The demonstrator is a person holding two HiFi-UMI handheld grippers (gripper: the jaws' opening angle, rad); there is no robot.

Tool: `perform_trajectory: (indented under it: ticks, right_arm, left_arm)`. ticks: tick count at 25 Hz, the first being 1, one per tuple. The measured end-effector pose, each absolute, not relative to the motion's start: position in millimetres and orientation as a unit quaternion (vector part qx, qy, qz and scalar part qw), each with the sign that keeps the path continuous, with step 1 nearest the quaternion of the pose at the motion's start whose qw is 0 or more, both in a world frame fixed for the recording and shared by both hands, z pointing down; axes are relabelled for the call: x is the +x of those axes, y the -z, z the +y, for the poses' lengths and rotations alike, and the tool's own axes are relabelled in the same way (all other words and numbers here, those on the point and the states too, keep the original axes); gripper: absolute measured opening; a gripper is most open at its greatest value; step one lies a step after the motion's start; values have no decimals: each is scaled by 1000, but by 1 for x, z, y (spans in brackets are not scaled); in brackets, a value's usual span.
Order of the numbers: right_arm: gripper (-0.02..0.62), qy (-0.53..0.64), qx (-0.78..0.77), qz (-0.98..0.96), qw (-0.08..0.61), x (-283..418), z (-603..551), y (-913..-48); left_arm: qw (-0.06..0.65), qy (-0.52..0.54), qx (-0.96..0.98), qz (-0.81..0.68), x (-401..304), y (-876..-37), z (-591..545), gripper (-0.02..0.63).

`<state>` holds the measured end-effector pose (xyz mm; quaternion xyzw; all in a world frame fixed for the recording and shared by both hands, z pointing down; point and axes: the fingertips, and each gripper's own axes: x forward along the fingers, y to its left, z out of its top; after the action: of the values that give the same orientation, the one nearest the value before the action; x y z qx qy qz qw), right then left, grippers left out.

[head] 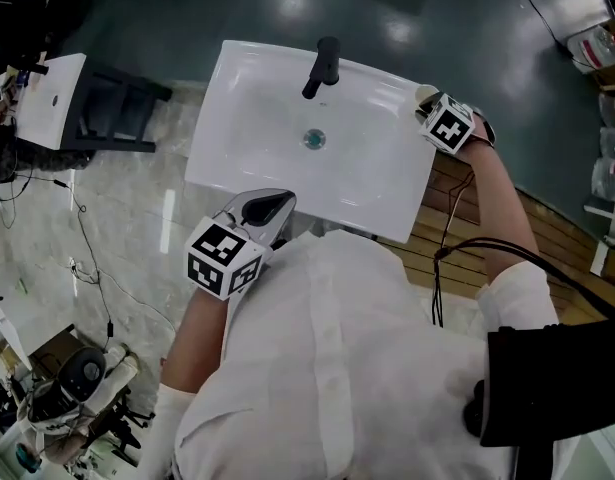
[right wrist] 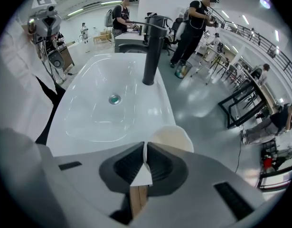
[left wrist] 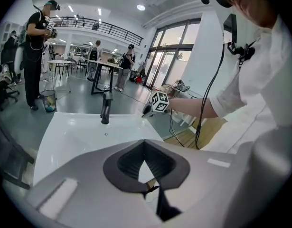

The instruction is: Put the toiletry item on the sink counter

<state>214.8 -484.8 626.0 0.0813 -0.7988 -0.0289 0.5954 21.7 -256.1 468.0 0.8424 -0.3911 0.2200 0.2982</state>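
A white sink (head: 387,198) with a black faucet (head: 322,66) and a drain (head: 314,139) lies below me. At its far right corner my right gripper (head: 427,103) is shut on the thin rim of a cream, rounded toiletry item (head: 425,94). In the right gripper view that item (right wrist: 172,137) bulges just past the jaws (right wrist: 145,148), over the sink's flat edge (right wrist: 155,113). My left gripper (head: 277,206) hovers at the sink's near edge. Its jaws (left wrist: 145,144) are shut with nothing between them and point toward the faucet (left wrist: 106,107).
A wooden slatted platform (head: 557,238) lies right of the sink. A second white basin on a black stand (head: 52,98) is at the left. Cables trail over the marble floor (head: 87,238). Shelves with goods (head: 607,58) stand at the far right. People stand farther off (left wrist: 34,51).
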Motion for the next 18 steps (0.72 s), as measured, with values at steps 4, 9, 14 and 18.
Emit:
perform_trajectory:
  ticks: [4, 9, 14, 18]
  right_arm:
    - [14, 24, 79, -801, 593, 211, -486, -626]
    - [22, 15, 86, -812, 577, 204, -483, -625]
    - [95, 21, 102, -815, 570, 210, -482, -617]
    - [97, 39, 114, -819, 561, 206, -480, -600]
  left_arm:
    - [303, -219, 840, -393, 21, -467, -254, 6]
    - [307, -222, 838, -394, 21, -469, -252, 6]
    - [309, -222, 837, -394, 26, -471, -249, 6]
    - [308, -224, 839, -390, 23, -475, -245, 6]
